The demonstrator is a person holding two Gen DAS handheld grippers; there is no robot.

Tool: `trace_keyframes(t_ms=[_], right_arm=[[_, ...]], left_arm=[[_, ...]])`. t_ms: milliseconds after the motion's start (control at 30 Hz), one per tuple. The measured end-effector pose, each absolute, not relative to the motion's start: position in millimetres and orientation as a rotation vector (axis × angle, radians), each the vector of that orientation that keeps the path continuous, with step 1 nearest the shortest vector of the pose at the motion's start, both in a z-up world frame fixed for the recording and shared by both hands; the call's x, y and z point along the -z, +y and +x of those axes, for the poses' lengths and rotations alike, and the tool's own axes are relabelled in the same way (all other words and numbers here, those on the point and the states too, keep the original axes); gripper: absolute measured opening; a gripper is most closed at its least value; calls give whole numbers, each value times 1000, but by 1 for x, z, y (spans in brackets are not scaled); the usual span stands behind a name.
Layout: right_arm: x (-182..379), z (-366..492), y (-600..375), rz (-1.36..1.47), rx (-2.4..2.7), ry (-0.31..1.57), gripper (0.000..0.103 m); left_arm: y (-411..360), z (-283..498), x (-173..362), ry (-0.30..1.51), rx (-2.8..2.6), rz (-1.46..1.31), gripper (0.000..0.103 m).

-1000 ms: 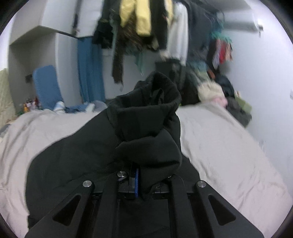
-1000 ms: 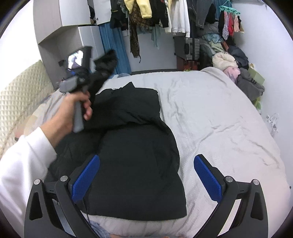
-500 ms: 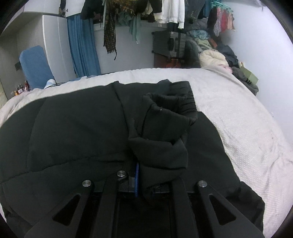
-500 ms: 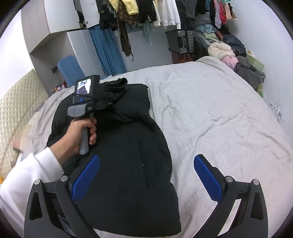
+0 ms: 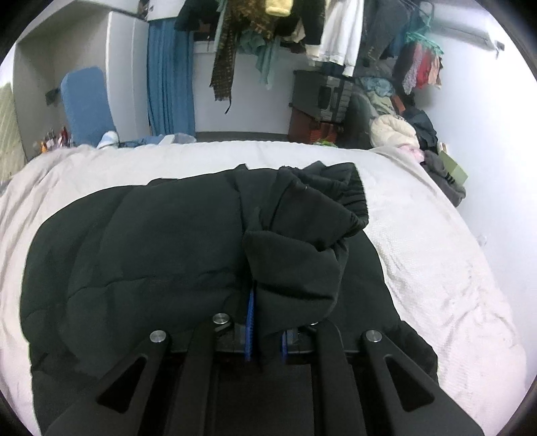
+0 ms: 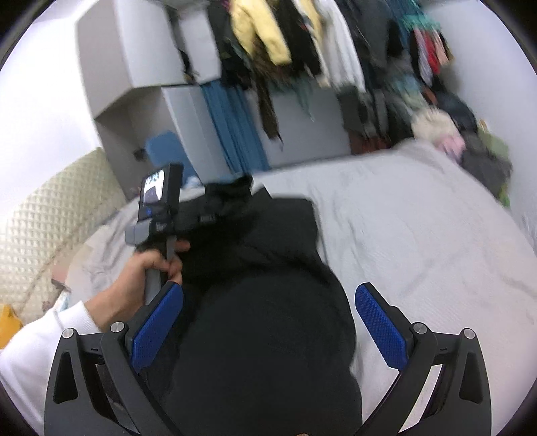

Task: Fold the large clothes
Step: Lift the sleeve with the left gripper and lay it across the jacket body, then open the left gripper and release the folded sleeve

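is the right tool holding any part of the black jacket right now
No, the right tool stands wide open above the black jacket, its blue pads apart and pinching no fabric.

Pale bedspread, hanging clothes, blue curtain, blue chair, quilted headboard

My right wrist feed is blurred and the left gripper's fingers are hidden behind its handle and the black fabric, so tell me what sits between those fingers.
Observer: The left gripper has a bunched fold of the black sleeve between its blue pads, and its jaws are opening.
Operator: Now say where that sleeve's end is lying.
Observer: Its ribbed cuff points away from the gripper and rests at the far right corner of the jacket, right beside the bare bed cover.
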State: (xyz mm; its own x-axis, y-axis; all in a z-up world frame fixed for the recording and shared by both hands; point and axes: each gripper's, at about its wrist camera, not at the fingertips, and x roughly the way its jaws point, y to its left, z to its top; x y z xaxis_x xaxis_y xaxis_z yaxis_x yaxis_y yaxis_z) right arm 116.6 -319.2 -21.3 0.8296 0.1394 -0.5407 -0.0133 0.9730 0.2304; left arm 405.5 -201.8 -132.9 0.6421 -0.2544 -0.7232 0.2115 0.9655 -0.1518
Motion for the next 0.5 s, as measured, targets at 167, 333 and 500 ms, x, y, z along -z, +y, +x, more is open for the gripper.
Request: trace_keyframes(t_ms=[167, 333, 500], right_arm=[[11, 142, -295, 166, -106, 555, 103], [7, 172, -277, 199, -174, 533, 103], [-5, 220, -256, 134, -185, 420, 103]], left_arm=[[-170, 381, 107, 782, 258, -31, 72], [-125, 363, 81, 711, 261, -55, 74], [-73, 368, 70, 680, 161, -69, 74]])
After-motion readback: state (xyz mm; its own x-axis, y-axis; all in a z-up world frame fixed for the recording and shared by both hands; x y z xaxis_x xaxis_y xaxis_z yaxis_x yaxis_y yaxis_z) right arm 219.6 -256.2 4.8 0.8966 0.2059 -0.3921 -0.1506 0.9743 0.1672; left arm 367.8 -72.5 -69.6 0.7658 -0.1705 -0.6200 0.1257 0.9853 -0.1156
